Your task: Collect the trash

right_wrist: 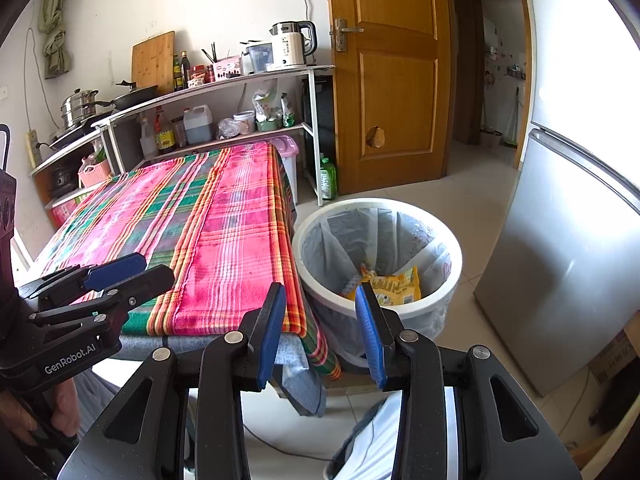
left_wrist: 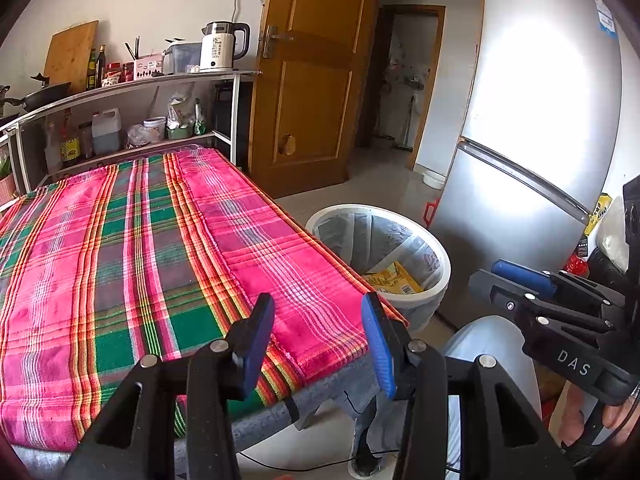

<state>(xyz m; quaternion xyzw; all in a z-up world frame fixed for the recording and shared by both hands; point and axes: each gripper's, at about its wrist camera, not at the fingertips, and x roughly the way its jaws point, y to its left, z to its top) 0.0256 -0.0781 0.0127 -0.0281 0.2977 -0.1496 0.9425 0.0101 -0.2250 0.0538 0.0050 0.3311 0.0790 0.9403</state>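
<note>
A plaid cloth [right_wrist: 208, 216] covers the table [right_wrist: 160, 346]. Just beside it on the tiled floor [right_wrist: 472, 200] stands a lined white bin [right_wrist: 376, 312] holding a yellow wrapper [right_wrist: 396, 286]. Left gripper [left_wrist: 318, 346] and right gripper [right_wrist: 320, 334] hover, jaws released, empty.

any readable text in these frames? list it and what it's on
"DAS": on the black body of the right claw, seen from the left wrist view.
"GenRobot.AI": on the black body of the left claw, seen from the right wrist view.
Too small or blurred to read: white electric kettle print, yellow snack wrapper in the white round trash bin, silver fridge sticker, shelf bottle labels.
</note>
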